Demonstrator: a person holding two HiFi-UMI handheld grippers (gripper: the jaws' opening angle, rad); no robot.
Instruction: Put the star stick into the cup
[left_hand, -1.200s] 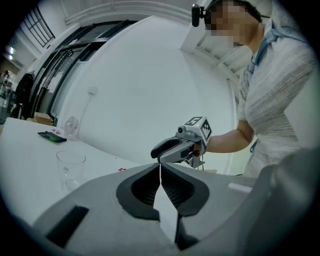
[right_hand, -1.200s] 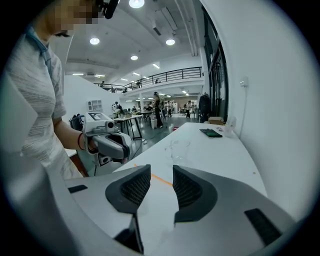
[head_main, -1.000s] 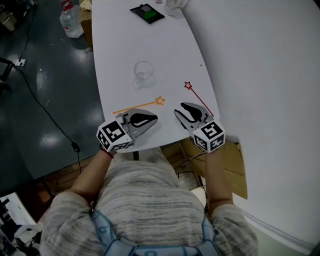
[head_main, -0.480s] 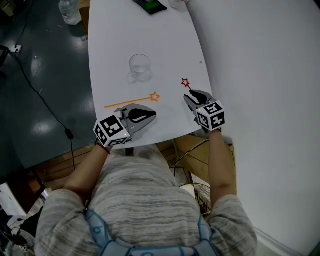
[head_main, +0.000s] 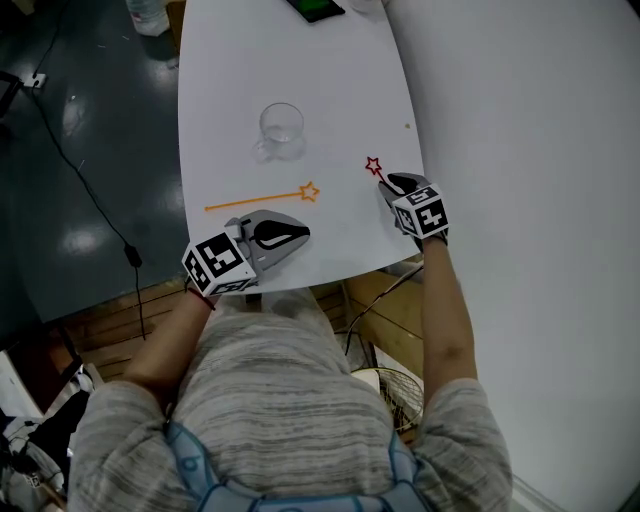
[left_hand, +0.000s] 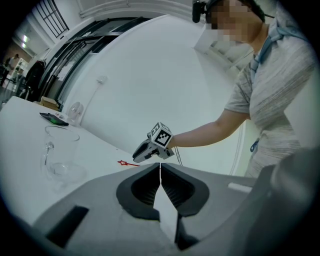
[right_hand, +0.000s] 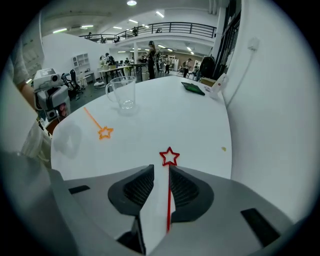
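Observation:
The red star stick (head_main: 375, 168) (right_hand: 169, 156) lies flat on the white table (head_main: 230, 60) near its right edge. My right gripper (head_main: 392, 184) (right_hand: 161, 171) is set down over its shaft. The jaws are closing with the shaft between them, close along the right pad, and a gap still shows on the left. An orange star stick (head_main: 258, 200) (right_hand: 104, 131) lies in front of my left gripper (head_main: 303, 232) (left_hand: 160, 169), which is shut and empty. The clear glass cup (head_main: 282, 128) (right_hand: 121, 92) stands upright farther back, apart from both grippers.
A black and green phone (head_main: 318, 8) (right_hand: 192, 88) lies at the table's far end. A white wall (head_main: 520, 150) runs along the right edge. A water bottle (head_main: 150, 14) and cables are on the floor at left; a cardboard box (head_main: 385, 292) sits under the table.
My right gripper has moved forward along the red stick toward its star and now straddles the shaft, jaws narrower. The left gripper has hardly moved.

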